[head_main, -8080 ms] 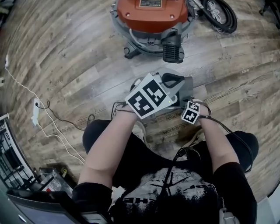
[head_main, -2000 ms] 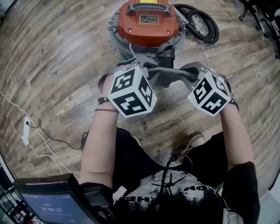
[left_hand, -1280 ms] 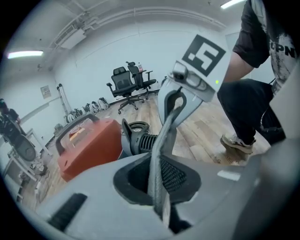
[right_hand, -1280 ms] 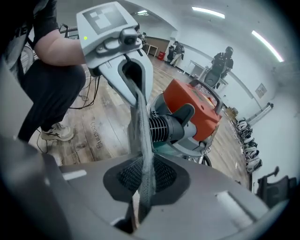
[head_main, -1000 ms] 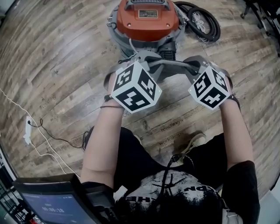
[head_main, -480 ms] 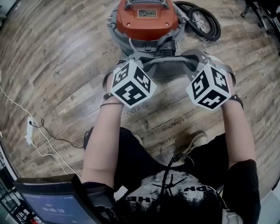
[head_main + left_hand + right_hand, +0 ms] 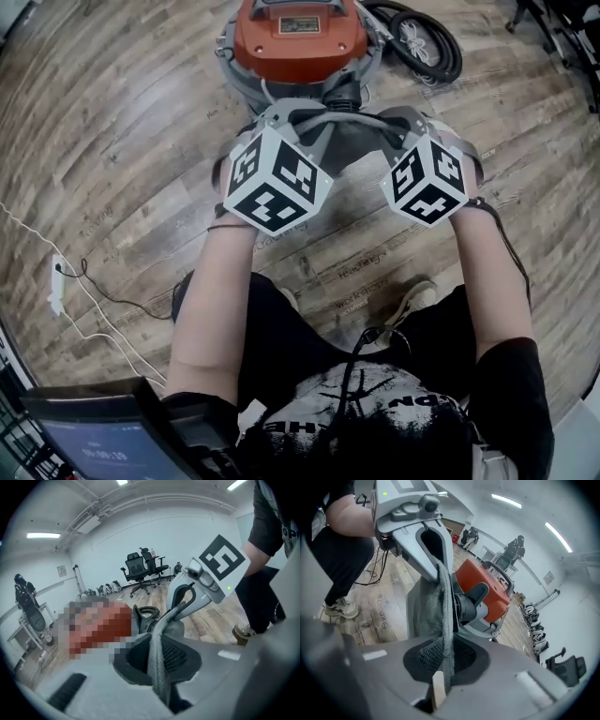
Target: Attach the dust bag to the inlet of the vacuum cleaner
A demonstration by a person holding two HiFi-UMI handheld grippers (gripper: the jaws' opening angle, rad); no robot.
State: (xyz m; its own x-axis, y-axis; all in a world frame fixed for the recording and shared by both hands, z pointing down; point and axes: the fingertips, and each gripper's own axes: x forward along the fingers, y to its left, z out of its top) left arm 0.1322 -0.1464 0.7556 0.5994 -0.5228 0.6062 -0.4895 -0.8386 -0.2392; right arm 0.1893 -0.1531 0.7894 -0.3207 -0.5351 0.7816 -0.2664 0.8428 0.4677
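The orange-topped vacuum cleaner [image 7: 292,39] stands on the wood floor, its black inlet [image 7: 469,603] facing me. The grey dust bag [image 7: 342,142] hangs stretched between both grippers, right in front of the inlet. My left gripper [image 7: 279,120] pinches the bag's left edge [image 7: 157,654]; its jaws are opening slightly, with the fabric still between the pads. My right gripper [image 7: 412,122] is shut on the bag's right edge [image 7: 443,634]. In each gripper view the other gripper shows holding the far side: the right gripper [image 7: 185,599] and the left gripper [image 7: 429,545].
A coiled black hose [image 7: 424,45] lies right of the vacuum. A white power strip and cable [image 7: 58,281] run along the floor at left. A screen [image 7: 84,442] sits at the bottom left. My legs and a shoe [image 7: 417,298] are below the grippers.
Since the earliest frame both grippers have carried the bag from near my lap up to the vacuum's front. Over the last second they have drawn slightly closer together.
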